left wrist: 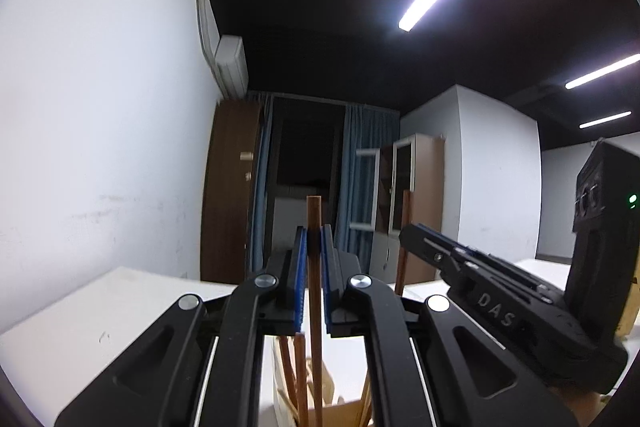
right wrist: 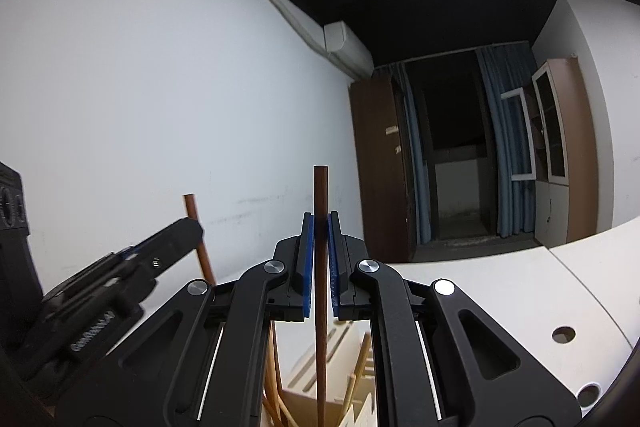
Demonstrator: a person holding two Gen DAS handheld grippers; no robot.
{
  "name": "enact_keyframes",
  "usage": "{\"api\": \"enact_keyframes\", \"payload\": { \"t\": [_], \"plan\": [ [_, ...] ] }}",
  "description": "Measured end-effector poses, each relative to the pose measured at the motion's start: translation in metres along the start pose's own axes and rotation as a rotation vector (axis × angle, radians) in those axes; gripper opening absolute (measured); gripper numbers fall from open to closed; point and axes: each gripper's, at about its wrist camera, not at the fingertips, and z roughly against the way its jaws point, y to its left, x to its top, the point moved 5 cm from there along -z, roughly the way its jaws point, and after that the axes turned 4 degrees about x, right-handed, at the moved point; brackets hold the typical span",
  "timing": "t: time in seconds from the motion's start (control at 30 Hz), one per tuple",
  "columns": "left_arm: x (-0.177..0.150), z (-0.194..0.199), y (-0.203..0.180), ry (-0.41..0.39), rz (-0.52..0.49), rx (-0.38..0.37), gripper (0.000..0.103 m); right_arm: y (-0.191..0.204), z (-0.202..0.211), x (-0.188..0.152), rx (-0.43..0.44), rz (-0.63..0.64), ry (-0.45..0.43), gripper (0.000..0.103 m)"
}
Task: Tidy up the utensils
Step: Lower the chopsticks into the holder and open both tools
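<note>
Two grips: each gripper is clamped on its own brown chopstick, and both sticks stand close to upright.
Left fingers: the left gripper (left wrist: 314, 239) has its blue pads pressed against the left chopstick (left wrist: 315, 291), with no gap visible on either side.
Left stick axis: vertical, crossing the level fingers at a right angle; the top end rises above the pads and the lower part runs down toward the wooden holder (left wrist: 320, 399) under the jaws.
Right fingers: the right gripper (right wrist: 320, 231) is likewise closed tight on the right chopstick (right wrist: 320, 287).
Right stick axis: vertical too, with a longer stretch showing above the pads; its lower part drops toward the same holder, seen in the right wrist view as a pale box with a slotted panel behind it.
Holder contents: several lighter and brown sticks already lean inside; whether either held tip is in the box or just above it is hidden by the gripper bodies.
Side by side: the two grippers sit near each other, left one angled in from the left edge of the right wrist view.
Deciding relation: the holder lies straight below both pairs of fingers, along each stick's long axis, so my judgement is that the coming move is a straight lowering, then a release.
Nearer hand: cannot tell; both look about equally placed.
Surface: the white table (right wrist: 500, 291) stretches beyond.
</note>
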Motion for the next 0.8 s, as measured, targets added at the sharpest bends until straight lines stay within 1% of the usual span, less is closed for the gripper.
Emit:
{"api": "enact_keyframes", "payload": {
  "t": [0.3, 0.6, 0.8],
  "plan": [
    [-0.021, -0.013, 0.011, 0.081, -0.007, -0.004, 0.007, 0.002, 0.004, -0.019, -0.019, 0.003, 0.060, 0.006],
    [-0.029, -0.009, 0.006, 0.107, -0.029, -0.009, 0.007, 0.004, 0.008, -0.036, -0.028, -0.005, 0.109, 0.006],
    [-0.031, -0.018, 0.005, 0.128, -0.040, -0.011, 0.007, 0.003, 0.012, -0.041, -0.038, -0.010, 0.126, 0.006]
  ]
}}
